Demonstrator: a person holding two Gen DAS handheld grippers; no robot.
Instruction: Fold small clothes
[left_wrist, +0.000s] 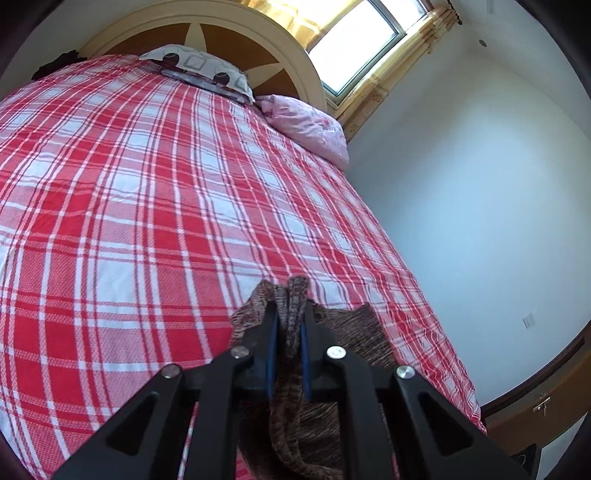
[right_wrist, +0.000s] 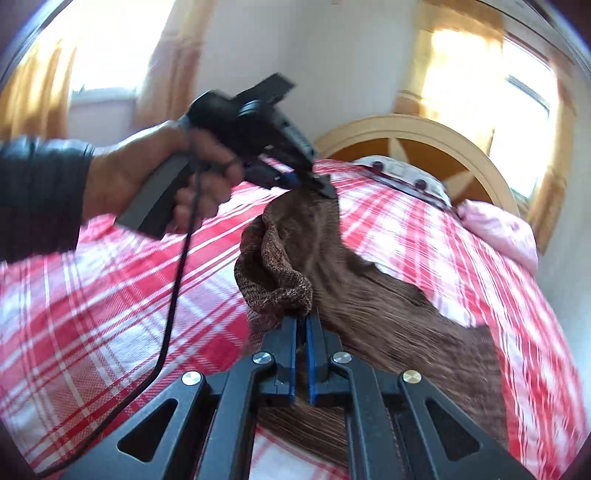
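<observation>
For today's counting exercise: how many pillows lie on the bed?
2: a patterned pillow against the headboard, and a pink pillow beside it near the wall. Others may be hidden.

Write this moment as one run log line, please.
left gripper: shut on brown garment | right gripper: shut on garment | garment: lifted over bed

A bed (left_wrist: 147, 192) in red-and-white plaid stands against a pale blue wall (left_wrist: 480, 184), with an arched headboard (left_wrist: 280, 70). Sunlight glows through a curtained window (left_wrist: 362, 40); a patterned pillow (left_wrist: 199, 68) lies beside a pink one (left_wrist: 310, 125).
</observation>
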